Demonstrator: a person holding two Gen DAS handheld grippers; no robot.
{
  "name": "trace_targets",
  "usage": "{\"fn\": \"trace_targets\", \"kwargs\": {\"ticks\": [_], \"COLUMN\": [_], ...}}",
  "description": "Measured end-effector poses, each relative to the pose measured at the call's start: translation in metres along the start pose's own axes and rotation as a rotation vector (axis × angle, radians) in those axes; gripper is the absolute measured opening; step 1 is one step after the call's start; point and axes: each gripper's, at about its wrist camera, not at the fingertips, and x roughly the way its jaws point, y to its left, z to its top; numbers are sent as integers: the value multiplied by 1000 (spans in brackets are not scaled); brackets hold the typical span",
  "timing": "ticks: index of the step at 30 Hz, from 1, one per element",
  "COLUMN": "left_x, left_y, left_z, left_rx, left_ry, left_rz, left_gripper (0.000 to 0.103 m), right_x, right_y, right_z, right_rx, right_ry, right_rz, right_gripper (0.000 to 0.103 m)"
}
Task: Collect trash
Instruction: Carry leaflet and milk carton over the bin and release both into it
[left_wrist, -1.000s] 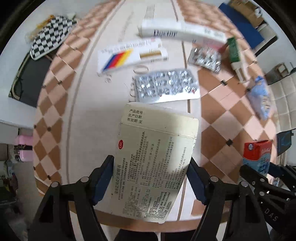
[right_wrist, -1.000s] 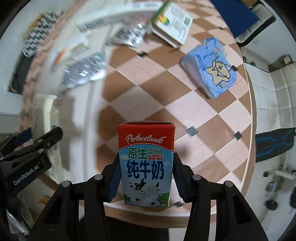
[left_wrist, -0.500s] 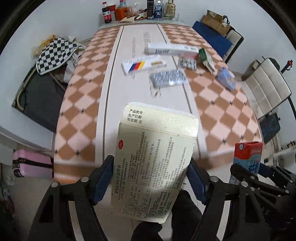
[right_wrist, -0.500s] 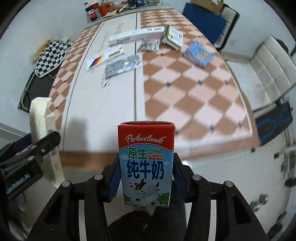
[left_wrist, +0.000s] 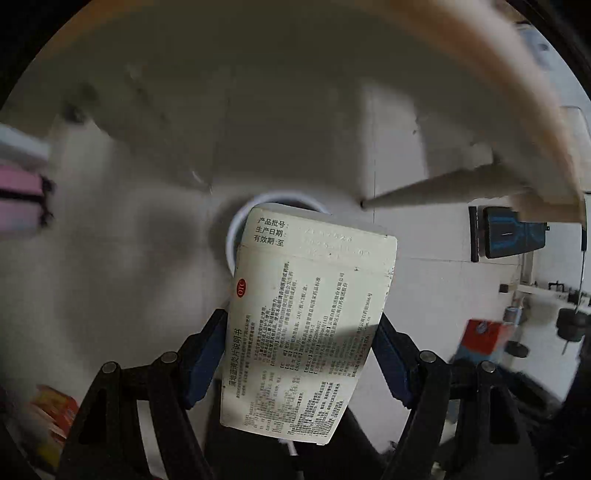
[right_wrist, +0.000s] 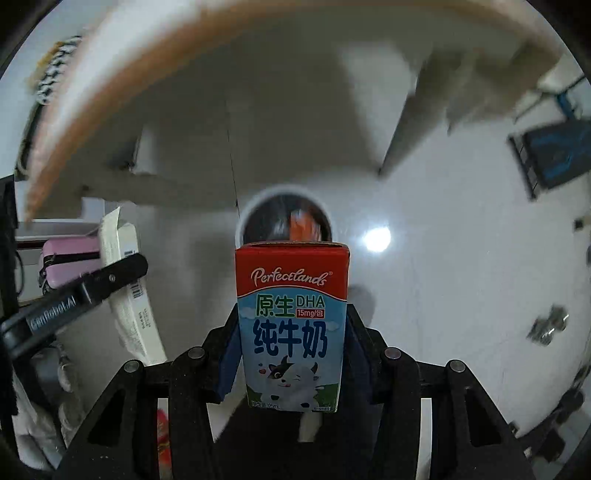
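Beyond both tongs now lies the floor with a white-rimmed bin (right_wrist: 284, 218), the tabletop (right_wrist: 122, 70) swung overhead. Left tongs (left_wrist: 299, 354) clamp a cream, print-covered medicine box (left_wrist: 306, 317); right tongs (right_wrist: 291, 354) clamp a red-and-blue milk carton (right_wrist: 291, 325).

Pale floor (right_wrist: 424, 295); round white-rimmed bin (right_wrist: 284, 218) on it, contents blurred.

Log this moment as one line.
left gripper: holds medicine box | right gripper: holds milk carton | both over trash bin
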Motion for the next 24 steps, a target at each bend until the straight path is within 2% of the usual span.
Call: {"fn": "trace_targets", "kwargs": {"ticks": [3, 7, 11, 12, 13, 14, 16, 19, 24], "left_x": [61, 128, 179, 184, 190, 192, 194, 188, 175], "left_y": [12, 24, 35, 39, 42, 45, 53, 59, 63], "left_z": [18, 42, 58, 59, 61, 59, 57, 49, 36], "left_rx": [-31, -49, -52, -47, -40, -35, -32, -17, 7], "left_ry": [51, 126, 168, 167, 163, 160, 142, 100, -9], "left_rz": [-24, -67, -76, -76, -62, -52, -24, 49, 188], "left_gripper": [74, 75, 76, 77, 83, 91, 94, 95, 95], "right_x": [66, 142, 213, 228, 243, 257, 278, 291, 290], "right_y": [-17, -29, -37, -37, -39, -42, -46, -47, -36], "right_z": [7, 23, 42, 47, 53, 56, 62, 66, 66], "right_rx": [36, 55, 57, 53, 55, 66, 77, 76, 8], "right_ry": [48, 68, 93, 106, 113, 112, 106, 104, 99], "right_rz": [33, 39, 55, 60, 73, 82, 91, 89, 6], "right_gripper": [53, 53, 55, 79, 94, 103, 103, 103, 103]}}
